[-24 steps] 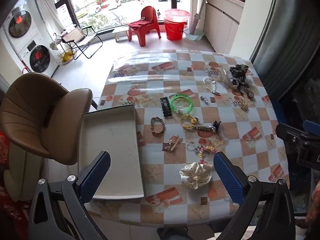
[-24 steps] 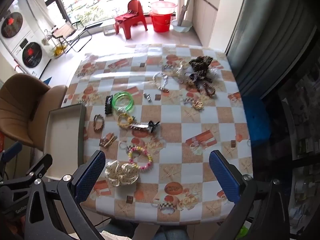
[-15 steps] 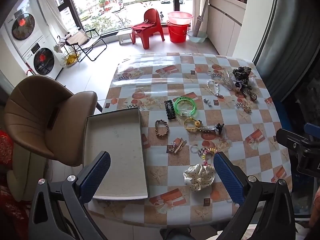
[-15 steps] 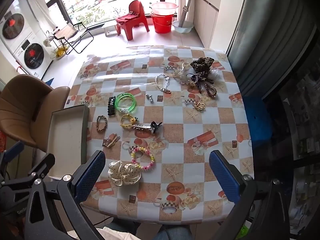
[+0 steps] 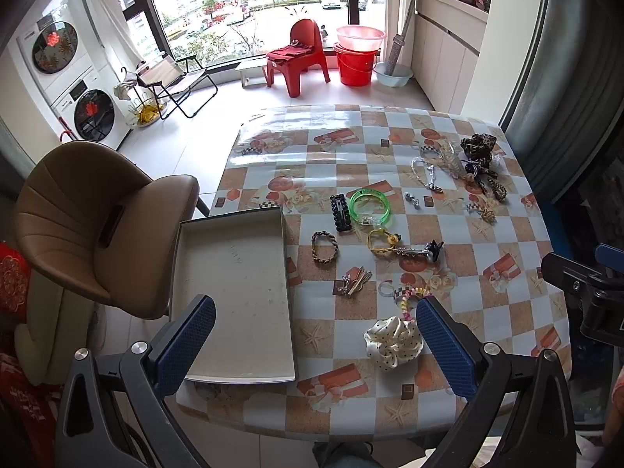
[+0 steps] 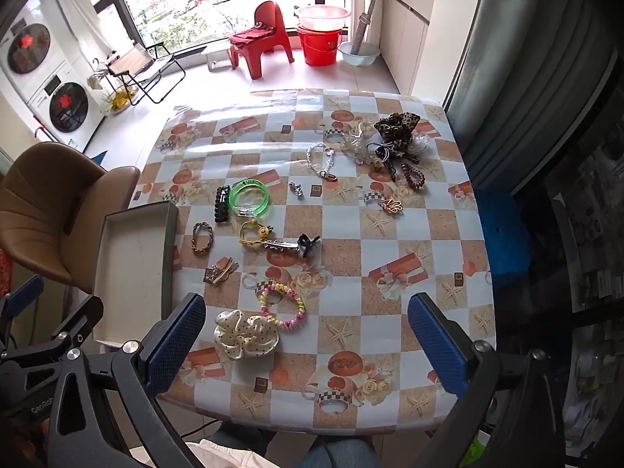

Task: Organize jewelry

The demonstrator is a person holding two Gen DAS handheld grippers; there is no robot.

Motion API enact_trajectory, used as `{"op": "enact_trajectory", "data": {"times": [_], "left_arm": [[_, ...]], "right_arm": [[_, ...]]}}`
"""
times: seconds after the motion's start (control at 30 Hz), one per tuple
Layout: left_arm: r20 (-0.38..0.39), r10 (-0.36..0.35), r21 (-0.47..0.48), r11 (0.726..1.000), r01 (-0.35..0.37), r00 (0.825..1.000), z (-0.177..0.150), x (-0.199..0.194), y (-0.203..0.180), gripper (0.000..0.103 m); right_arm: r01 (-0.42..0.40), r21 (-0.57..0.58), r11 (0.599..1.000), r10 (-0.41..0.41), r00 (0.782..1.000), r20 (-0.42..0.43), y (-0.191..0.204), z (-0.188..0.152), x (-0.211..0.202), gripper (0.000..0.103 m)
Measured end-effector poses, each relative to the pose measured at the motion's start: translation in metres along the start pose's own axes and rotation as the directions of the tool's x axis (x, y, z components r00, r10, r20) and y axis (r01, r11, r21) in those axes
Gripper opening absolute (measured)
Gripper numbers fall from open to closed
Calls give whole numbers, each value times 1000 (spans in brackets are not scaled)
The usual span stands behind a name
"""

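Each gripper, the left gripper and the right gripper, has black angular arms, silver screws and two blue textured pads; the person wears blue jeans.

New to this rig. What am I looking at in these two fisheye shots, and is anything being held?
No robot arm here: a person carries a two-finger gripper in each hand, and each has a camera looking forward along its fingers. One picture is from the left gripper, the other from the right gripper; the blue pads at the bottom are their fingers. Both stand wide open above the table, holding nothing.

On the checked tablecloth lie scattered accessories: a polka-dot scrunchie, a pink beaded bracelet, a green bangle, a black claw clip, a braided bracelet and a tangled pile at the far right corner. An empty grey tray sits at the table's left edge.
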State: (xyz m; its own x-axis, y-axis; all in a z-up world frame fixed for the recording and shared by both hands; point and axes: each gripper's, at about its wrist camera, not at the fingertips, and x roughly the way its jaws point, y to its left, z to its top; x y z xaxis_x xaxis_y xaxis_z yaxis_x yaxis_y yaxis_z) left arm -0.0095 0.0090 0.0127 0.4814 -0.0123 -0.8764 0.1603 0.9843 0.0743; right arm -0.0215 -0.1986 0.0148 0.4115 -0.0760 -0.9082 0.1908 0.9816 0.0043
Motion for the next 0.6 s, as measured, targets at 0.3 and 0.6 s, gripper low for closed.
{"op": "enact_trajectory", "data": {"times": [0.3, 0.6], "left_arm": [[-4, 16, -12, 1000, -16, 1000, -3, -3, 1, 103], [-4, 15, -13, 1000, -15, 1000, -3, -2, 2, 103]], "right_arm": [[4, -6, 1000, -4, 1000, 2, 6, -5, 1, 103], [6, -3, 1000, -6, 1000, 2, 5, -4, 2, 103]]}}
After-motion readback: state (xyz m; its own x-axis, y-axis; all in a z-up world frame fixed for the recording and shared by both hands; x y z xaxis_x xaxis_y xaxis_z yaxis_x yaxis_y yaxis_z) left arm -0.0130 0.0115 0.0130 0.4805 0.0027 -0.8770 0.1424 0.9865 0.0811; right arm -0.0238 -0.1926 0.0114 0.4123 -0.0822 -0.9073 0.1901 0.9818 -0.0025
